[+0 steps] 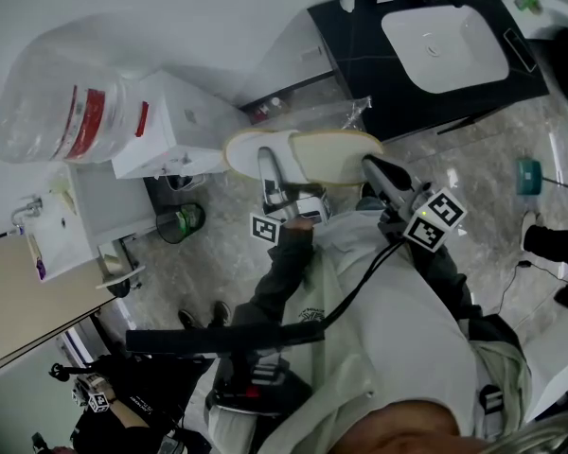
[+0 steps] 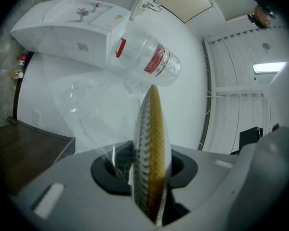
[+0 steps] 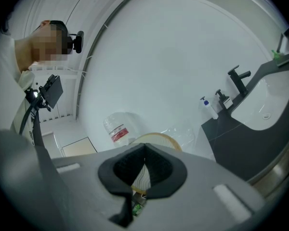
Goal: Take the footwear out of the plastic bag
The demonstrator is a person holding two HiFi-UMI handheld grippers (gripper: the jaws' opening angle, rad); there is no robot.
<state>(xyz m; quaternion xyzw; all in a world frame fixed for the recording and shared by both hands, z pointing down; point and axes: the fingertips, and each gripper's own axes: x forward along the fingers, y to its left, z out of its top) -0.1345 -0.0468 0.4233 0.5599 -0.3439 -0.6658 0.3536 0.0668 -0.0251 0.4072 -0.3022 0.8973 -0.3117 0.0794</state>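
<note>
The slipper (image 1: 303, 151) is held up in the air in front of the person, its pale sole toward the head camera, above the marble floor (image 1: 473, 173) and near the black bench (image 1: 360, 64) with the white sink (image 1: 445, 45). The left claw (image 1: 268, 165) pinches the slipper edge-on between its pads, and clear film of the plastic bag (image 2: 86, 109) lies against it on one side. The right claw (image 1: 375, 168) is at the slipper's other end with its pads pressed together; I cannot tell if film is caught there. A large clear bottle (image 1: 66, 112) is behind.
</note>
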